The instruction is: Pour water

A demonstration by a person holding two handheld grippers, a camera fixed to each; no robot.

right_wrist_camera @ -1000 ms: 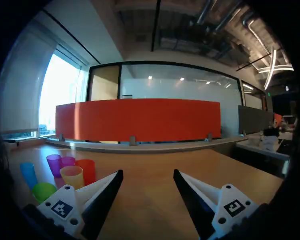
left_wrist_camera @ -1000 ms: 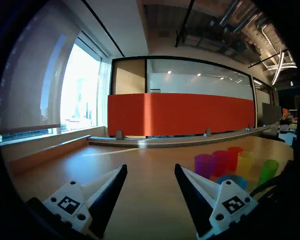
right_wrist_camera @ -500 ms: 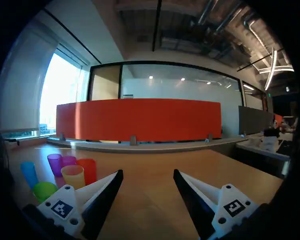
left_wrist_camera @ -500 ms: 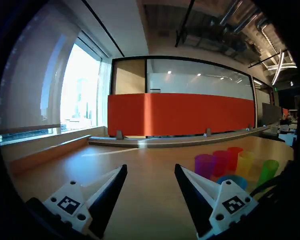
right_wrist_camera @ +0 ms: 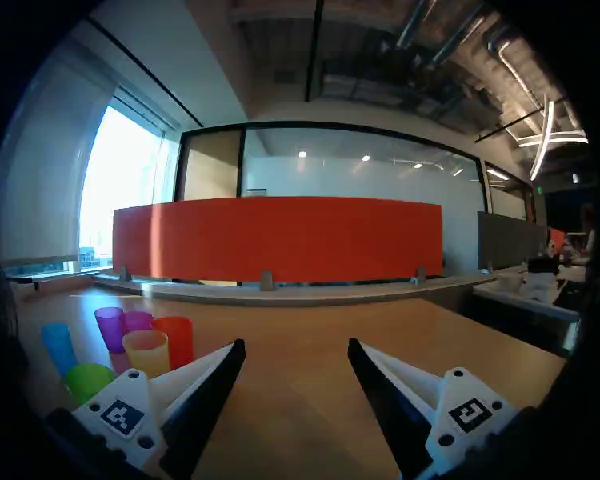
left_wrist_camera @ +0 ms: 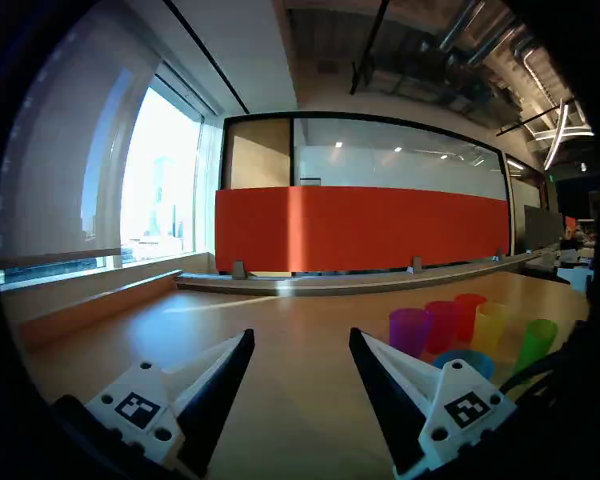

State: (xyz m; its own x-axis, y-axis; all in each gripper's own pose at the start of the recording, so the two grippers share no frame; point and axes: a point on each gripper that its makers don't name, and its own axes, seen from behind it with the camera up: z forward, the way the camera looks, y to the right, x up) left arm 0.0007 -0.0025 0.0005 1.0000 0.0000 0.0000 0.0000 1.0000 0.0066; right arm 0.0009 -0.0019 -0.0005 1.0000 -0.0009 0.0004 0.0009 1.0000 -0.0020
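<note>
Several coloured plastic cups stand grouped on the wooden table (left_wrist_camera: 300, 320). In the left gripper view they sit to the right: purple cup (left_wrist_camera: 409, 331), pink cup (left_wrist_camera: 442, 325), red cup (left_wrist_camera: 468, 314), yellow cup (left_wrist_camera: 490, 326), green cup (left_wrist_camera: 537, 342) and blue cup (left_wrist_camera: 465, 362) behind the right finger. My left gripper (left_wrist_camera: 300, 352) is open and holds nothing. In the right gripper view the cups are at the left: blue cup (right_wrist_camera: 58, 347), purple cup (right_wrist_camera: 109, 328), red cup (right_wrist_camera: 174, 341), yellow cup (right_wrist_camera: 146, 352), green cup (right_wrist_camera: 89, 381). My right gripper (right_wrist_camera: 295, 360) is open over bare table.
An orange divider panel (left_wrist_camera: 364, 228) runs along the table's far edge. A bright window (left_wrist_camera: 156, 200) and a wooden ledge are at the left. Other desks (right_wrist_camera: 532, 300) stand at the far right.
</note>
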